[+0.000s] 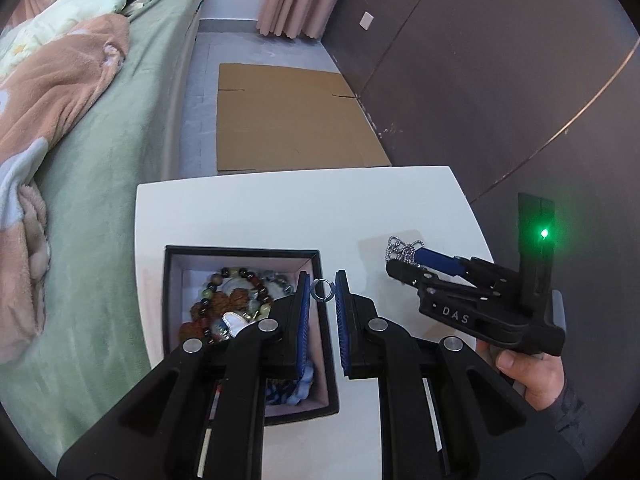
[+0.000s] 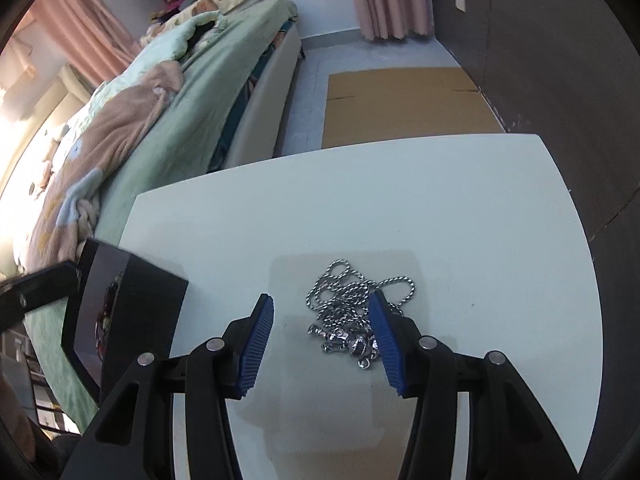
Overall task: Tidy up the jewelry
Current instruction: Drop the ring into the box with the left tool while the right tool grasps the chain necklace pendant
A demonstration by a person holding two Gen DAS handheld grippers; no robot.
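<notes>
Beads [image 1: 236,300] are already laid in the box [image 1: 248,254], while two pieces are left on the surface [image 2: 440,208] — a ring [image 1: 323,290] framed by the parted left tool [image 1: 322,300], a chain [image 2: 352,312] by the parted right tool [image 2: 322,326].

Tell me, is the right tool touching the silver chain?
Cannot tell. In the right wrist view the silver chain lies between the open right tool, its right finger overlapping it.
</notes>
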